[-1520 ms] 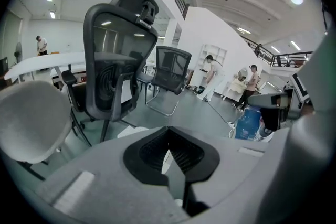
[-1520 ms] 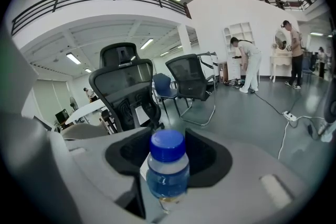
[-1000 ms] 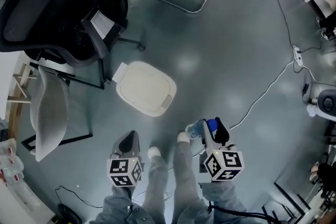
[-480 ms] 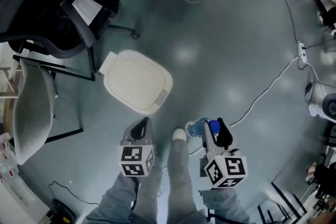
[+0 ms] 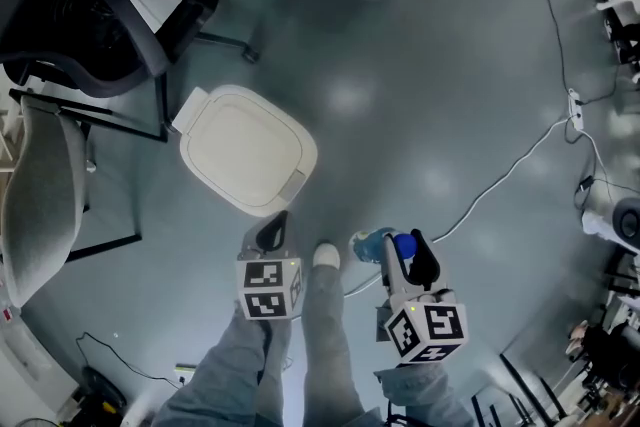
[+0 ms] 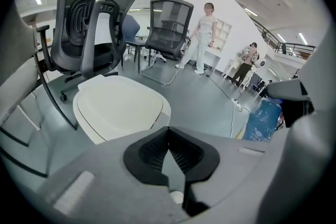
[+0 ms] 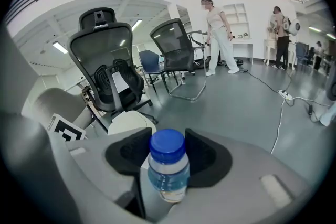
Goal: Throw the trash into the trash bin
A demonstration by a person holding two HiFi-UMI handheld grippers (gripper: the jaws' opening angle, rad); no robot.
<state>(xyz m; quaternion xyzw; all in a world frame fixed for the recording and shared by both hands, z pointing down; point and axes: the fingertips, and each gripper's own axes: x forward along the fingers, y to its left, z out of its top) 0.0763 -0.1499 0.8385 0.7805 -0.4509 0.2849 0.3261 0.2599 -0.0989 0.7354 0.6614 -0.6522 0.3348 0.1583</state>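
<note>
A blue-capped plastic bottle [image 7: 168, 168] sits pinched in the right gripper [image 5: 405, 250] near the closed trash bin [image 5: 245, 147], whose lid the empty left gripper [image 5: 272, 230], jaws pressed together, should probably open first so the bottle drops cleanly inside.

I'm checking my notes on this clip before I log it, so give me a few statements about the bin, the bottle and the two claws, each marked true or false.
1. The right claw grips a clear bottle with a blue cap. True.
2. The trash bin has its lid standing open. False: the lid lies closed on the bin.
3. The left claw carries a crumpled paper. False: it is shut with nothing in it.
4. A white cable lies on the floor. True.
</note>
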